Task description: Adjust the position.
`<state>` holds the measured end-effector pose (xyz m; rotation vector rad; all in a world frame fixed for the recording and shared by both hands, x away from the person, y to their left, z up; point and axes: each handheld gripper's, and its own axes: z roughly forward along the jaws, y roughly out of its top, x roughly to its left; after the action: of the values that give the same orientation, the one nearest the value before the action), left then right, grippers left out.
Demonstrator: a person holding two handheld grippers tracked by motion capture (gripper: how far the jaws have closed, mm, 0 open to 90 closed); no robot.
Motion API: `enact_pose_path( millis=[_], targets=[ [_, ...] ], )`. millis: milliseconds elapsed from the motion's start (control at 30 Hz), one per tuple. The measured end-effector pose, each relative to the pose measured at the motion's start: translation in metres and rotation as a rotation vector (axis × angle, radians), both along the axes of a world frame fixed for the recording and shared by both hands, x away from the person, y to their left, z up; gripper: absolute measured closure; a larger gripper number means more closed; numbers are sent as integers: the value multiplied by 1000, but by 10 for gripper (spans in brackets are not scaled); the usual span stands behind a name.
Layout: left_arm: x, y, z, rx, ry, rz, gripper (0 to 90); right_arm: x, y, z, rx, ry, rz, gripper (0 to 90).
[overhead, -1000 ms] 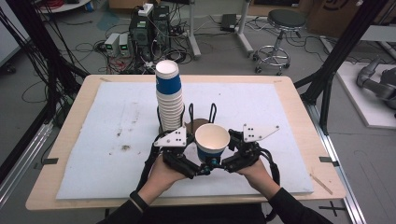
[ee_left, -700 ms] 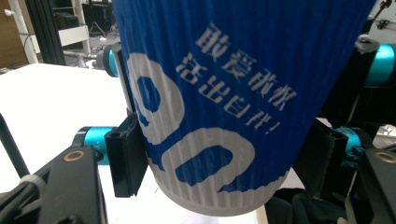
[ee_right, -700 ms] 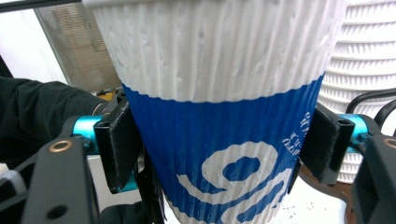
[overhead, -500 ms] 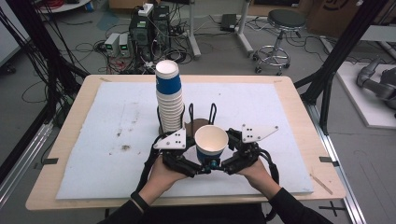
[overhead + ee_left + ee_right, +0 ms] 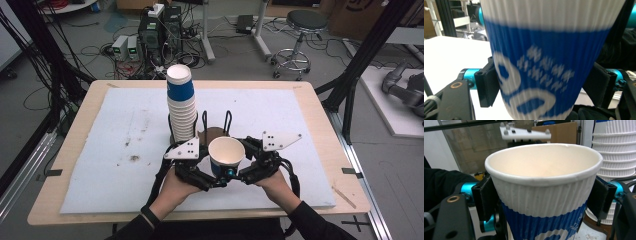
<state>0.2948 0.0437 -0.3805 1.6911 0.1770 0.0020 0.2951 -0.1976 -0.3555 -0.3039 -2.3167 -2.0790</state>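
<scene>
A ribbed paper cup, white at the top and blue below, stands upright and empty just above the mat near the front. My left gripper is shut on its blue lower part; in the left gripper view the cup sits between both black pads. My right gripper is shut on the same cup from the other side, its pads pressing the cup a little below the rim. A tall stack of matching cups stands just behind.
A black wire cup holder with a brown base sits beside the stack, right behind the held cup. The white mat covers the wooden table. The stack rises close on the right in the right gripper view.
</scene>
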Motion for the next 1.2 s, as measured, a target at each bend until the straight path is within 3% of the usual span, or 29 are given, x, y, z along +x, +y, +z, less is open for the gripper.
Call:
enact_pose_path(
  millis=[233, 567, 733, 1000, 1200],
  targets=[
    [1, 1, -1, 5, -2, -8, 269, 0, 1, -1, -12, 6, 1, 216],
    [1, 0, -2, 17, -29, 0, 271, 1, 1, 0, 8, 41, 10, 190],
    [1, 1, -1, 14, -28, 3, 265, 2, 0, 1, 11, 35, 9, 206],
    [3, 8, 1, 24, -19, 44, 159, 5, -9, 3, 7, 8, -39, 209],
    [3, 26, 6, 37, -50, 97, 145, 9, -20, 4, -7, -11, -78, 209]
  ],
)
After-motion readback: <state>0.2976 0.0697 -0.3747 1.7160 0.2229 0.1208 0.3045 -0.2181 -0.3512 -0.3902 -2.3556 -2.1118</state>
